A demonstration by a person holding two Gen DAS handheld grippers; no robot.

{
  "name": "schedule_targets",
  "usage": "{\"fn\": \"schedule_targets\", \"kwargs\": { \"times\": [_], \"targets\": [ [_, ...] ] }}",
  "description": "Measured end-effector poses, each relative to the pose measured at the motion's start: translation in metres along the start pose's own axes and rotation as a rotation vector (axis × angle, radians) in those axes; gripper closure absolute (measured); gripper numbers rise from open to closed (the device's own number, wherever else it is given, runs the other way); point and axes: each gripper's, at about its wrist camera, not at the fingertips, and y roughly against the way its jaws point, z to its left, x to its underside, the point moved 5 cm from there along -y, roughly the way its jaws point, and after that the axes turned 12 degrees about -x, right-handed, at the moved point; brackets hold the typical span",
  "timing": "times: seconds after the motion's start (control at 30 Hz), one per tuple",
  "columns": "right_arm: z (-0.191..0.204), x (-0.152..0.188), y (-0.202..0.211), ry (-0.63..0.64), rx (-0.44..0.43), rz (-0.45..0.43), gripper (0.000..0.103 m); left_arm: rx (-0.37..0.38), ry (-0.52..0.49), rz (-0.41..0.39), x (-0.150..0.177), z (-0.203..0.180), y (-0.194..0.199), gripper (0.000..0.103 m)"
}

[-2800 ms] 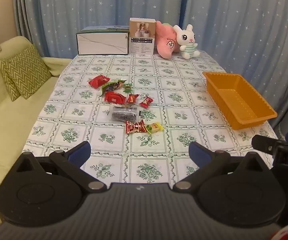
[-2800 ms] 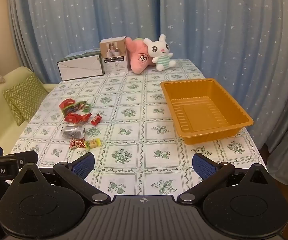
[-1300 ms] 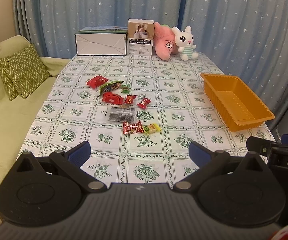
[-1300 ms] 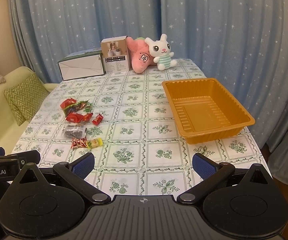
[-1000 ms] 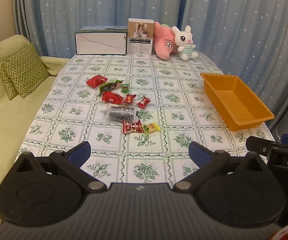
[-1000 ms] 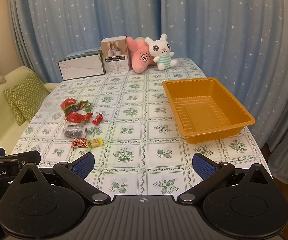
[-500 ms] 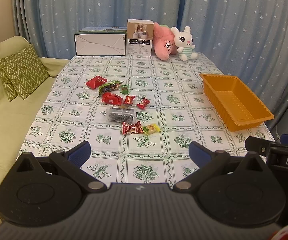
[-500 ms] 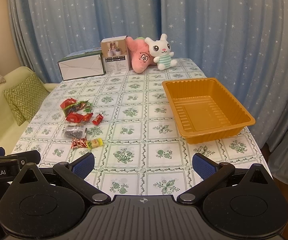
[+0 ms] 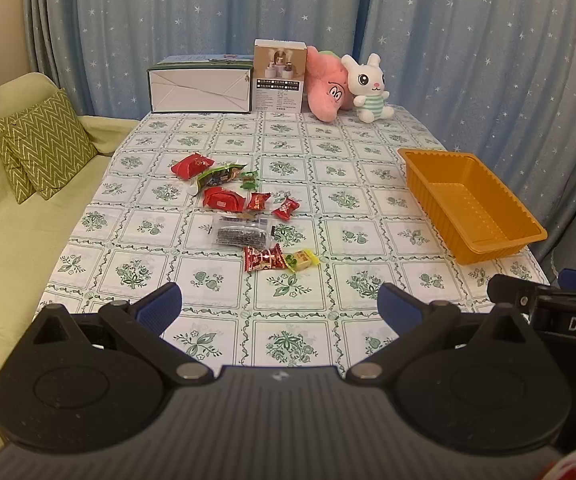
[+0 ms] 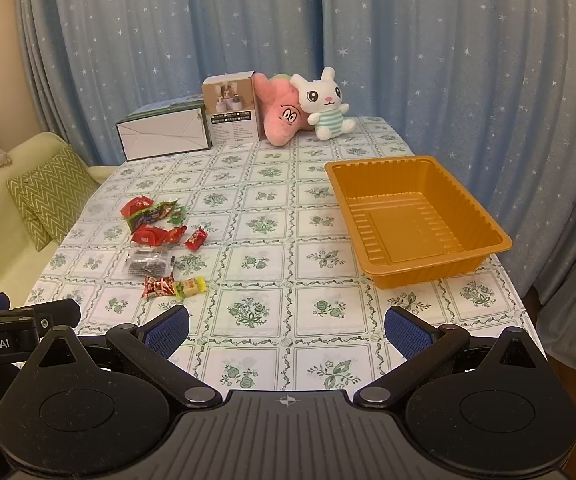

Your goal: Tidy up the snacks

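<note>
I am holding my left gripper (image 9: 279, 302) above the near edge of the table (image 9: 368, 216), its jaws spread wide with nothing between them, and I am keeping my right gripper (image 10: 286, 330) beside it in the same way, jaws wide and gripping nothing. The snacks are lying in a loose cluster on the left half of the patterned cloth, well apart from the orange tray (image 10: 484, 258) that is sitting bare near the right edge. Nearest to me, a red-and-gold candy (image 9: 264, 258) is lying just beside a yellow candy (image 9: 303, 260). Behind them a clear packet with dark contents (image 9: 241, 232) is resting flat, and beyond it a red pouch (image 9: 223, 199) and two small red candies (image 9: 285, 208) are lying close together. Farther back a green wrapper (image 9: 219, 176) is lying against another red packet (image 9: 191, 165). At the far end of the table a white box (image 9: 199, 90), a smaller carton (image 9: 279, 76), a pink plush (image 9: 326, 84) and a white rabbit plush (image 9: 368, 88) are standing in a row before the blue curtain (image 9: 468, 40).
</note>
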Motion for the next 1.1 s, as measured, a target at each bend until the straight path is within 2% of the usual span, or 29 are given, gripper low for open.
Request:
{"fn": "schedule_targets", "kwargs": {
  "times": [0.83,1.1],
  "targets": [
    [-0.003,0.002,-0.009,-0.019,-0.016,0.017,0.0,0.009,0.013,-0.006,-0.001,0.008,-0.003,0.0],
    [0.0,0.002,-0.028,-0.011,-0.052,0.029,0.0,0.016,0.026,-0.013,-0.017,0.035,-0.013,0.0]
  ]
}}
